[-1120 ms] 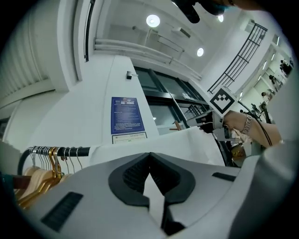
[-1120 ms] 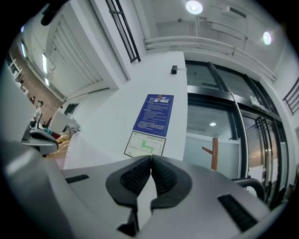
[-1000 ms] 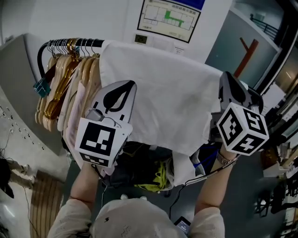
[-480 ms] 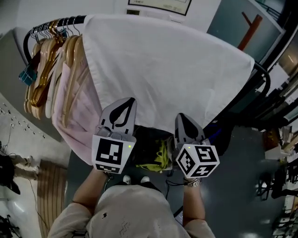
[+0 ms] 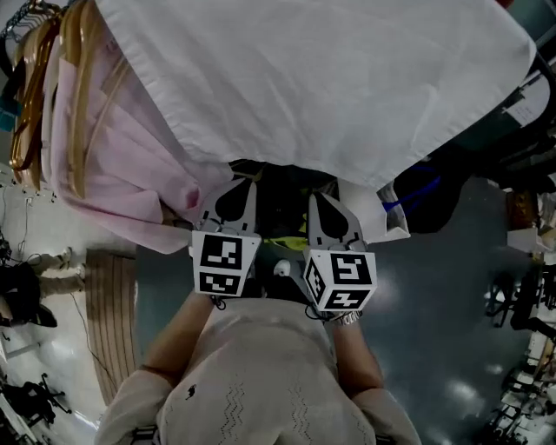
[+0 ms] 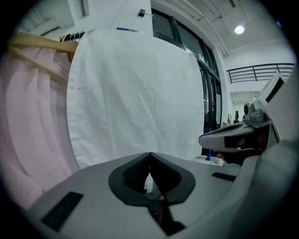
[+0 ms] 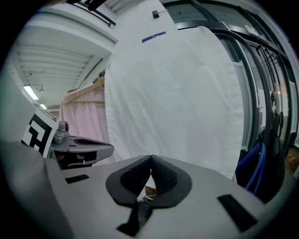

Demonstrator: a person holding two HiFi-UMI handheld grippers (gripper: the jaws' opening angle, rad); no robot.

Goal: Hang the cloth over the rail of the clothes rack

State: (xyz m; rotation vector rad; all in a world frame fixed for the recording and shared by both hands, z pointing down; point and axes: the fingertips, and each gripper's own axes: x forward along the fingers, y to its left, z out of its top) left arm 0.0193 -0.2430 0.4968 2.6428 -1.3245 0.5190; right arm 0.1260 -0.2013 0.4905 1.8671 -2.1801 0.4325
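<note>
Fingers (image 6: 132, 175) of left gripper (image 6: 149, 154) and right gripper (image 7: 151, 157) meet tip to tip, empty. Cloth (image 5: 330, 78): white, finely woven, lightly creased, hanging flat across upper frame, beside pink garment (image 5: 113, 165) at left.

Floor (image 5: 452, 330) dark grey, glossy, with scattered glints of light. Slatted wooden panel (image 5: 109, 322) lies at its left. White wall (image 6: 105, 14) behind. Tall dark-framed windows (image 6: 184, 35) to the right. Railing (image 6: 254, 72) on an upper level. Round ceiling lamp (image 6: 239, 30) lit. Strip light (image 7: 30, 92) on ribbed ceiling (image 7: 65, 51).
</note>
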